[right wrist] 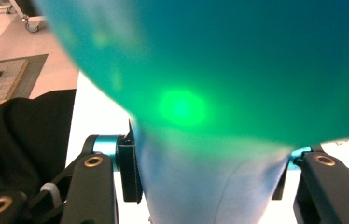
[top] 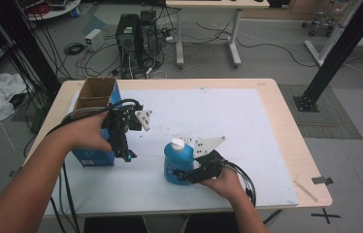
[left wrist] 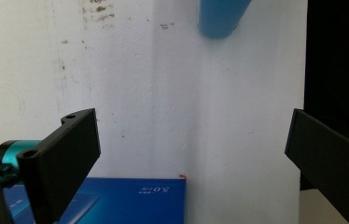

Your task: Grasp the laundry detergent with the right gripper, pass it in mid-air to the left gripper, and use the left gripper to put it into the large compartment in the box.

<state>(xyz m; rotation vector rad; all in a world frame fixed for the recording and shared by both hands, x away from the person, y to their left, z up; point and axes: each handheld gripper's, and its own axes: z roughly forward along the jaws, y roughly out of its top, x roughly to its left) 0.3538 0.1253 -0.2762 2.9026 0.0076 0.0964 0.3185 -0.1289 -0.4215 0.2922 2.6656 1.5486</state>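
Right gripper is clamped on the bottle, low on its body, and the right gripper view confirms it: black jaws pressed to either side of the blue plastic, no gap showing. The bottle stands upright on the white mat, near the front edge of the table, white cap on top.

Over on the left, the left gripper hangs spread wide with nothing between its jaws. It points down at the mat just in front of the blue box, whose open cardboard top faces up at the far left. The left gripper view looks along those parted jaws at bare mat, a corner of the box at the bottom and the bottle's base at the top edge.

So the step, as I read it, is getting that bottle up and across to the box. The grip sits low, and a tall bottle full of liquid will want to tip above the jaws, so lift it straight, slowly, and keep it upright. Keep the squeeze firm but not crushing; the plastic looks soft. The box mouth is narrow, so line the bottle up above it before lowering. The left gripper is well placed to steady the box wall, which would stop it sliding when the bottle meets the rim. Mind the trailing cables on the crossing.
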